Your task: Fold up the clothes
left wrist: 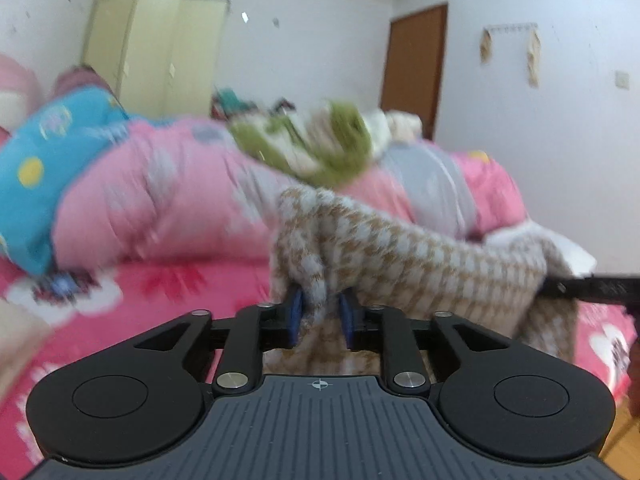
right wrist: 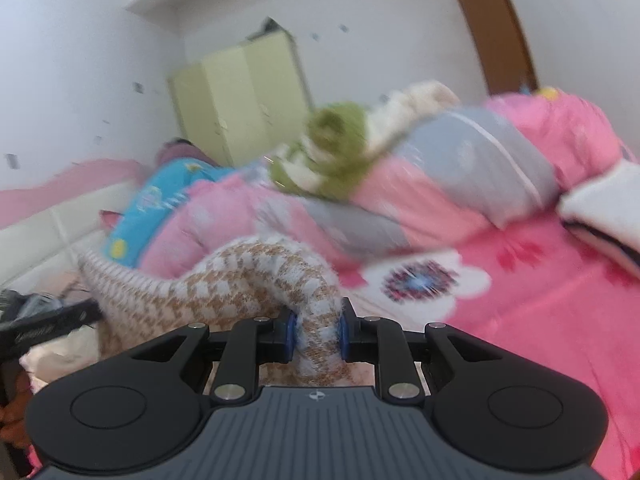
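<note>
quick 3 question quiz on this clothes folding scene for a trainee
1. True or false: the left gripper and the right gripper both hold the same houndstooth sweater.
2. The green and white garment lies on: A) the floor B) the pink quilt C) the wardrobe
3. Fill in: the bed sheet is pink with a ____ pattern.

Key: 1 true; 2 B; 3 flower
</note>
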{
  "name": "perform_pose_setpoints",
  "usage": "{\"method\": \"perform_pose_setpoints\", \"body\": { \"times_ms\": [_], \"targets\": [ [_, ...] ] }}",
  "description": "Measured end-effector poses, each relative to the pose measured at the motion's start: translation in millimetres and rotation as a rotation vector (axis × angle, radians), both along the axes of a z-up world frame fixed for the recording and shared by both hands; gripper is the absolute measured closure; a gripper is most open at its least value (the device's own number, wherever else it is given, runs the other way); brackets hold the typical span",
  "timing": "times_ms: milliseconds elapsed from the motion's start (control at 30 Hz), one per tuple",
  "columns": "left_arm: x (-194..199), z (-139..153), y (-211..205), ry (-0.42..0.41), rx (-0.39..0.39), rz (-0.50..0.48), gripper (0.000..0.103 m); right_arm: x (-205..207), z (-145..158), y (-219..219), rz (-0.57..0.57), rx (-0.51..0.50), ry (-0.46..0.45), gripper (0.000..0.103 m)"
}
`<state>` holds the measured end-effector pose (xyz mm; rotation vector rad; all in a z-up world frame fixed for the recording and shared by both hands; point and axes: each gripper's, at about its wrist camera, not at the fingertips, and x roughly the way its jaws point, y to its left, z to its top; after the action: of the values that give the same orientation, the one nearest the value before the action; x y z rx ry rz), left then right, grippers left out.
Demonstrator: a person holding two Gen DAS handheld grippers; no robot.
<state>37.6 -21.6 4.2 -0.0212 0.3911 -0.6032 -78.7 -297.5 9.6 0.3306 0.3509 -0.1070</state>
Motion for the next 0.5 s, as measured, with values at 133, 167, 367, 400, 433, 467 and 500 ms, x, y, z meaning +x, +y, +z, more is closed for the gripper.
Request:
{"method": "perform_pose_setpoints", "body": {
  "times_ms": [133,167,367,400,433,467,500],
  "targets": [
    [-11.5,-14.8,4.0,0.041,-0.023,-0.045,0.036,10.0,-26.6,-31.2,-0.08,0.078,0.084,0.082],
    [-13.4,-18.0,5.7,0.055,-0.026,-0.065,0.035,13.8,-34.0,-37.0,-0.099,0.079,0.108,0.082],
    [-20.2,-42.5,14.0,0.15,-0.016,-0.105,0.034,15.2,-76.3,-61.4,-0.191,0.188,0.257,0.07],
    [-19.0,-46.0,17.0,0.169,-0.021,-0.101,0.034,8.6,-73.2,-59.7,-0.187,0.197,0.253,0.067],
    [-17.3,-49.0,21.1,0.188,-0.031,-0.1,0.034,1.9,-70.1,-58.0,-0.182,0.205,0.249,0.065],
    [-15.0,-51.6,26.3,0.208,-0.047,-0.102,0.034,-5.1,-66.0,-55.4,-0.181,0.202,0.245,0.056],
    [-14.6,-52.9,31.2,0.222,-0.058,-0.105,0.034,-13.1,-59.2,-50.6,-0.188,0.163,0.246,0.048]
  ]
}}
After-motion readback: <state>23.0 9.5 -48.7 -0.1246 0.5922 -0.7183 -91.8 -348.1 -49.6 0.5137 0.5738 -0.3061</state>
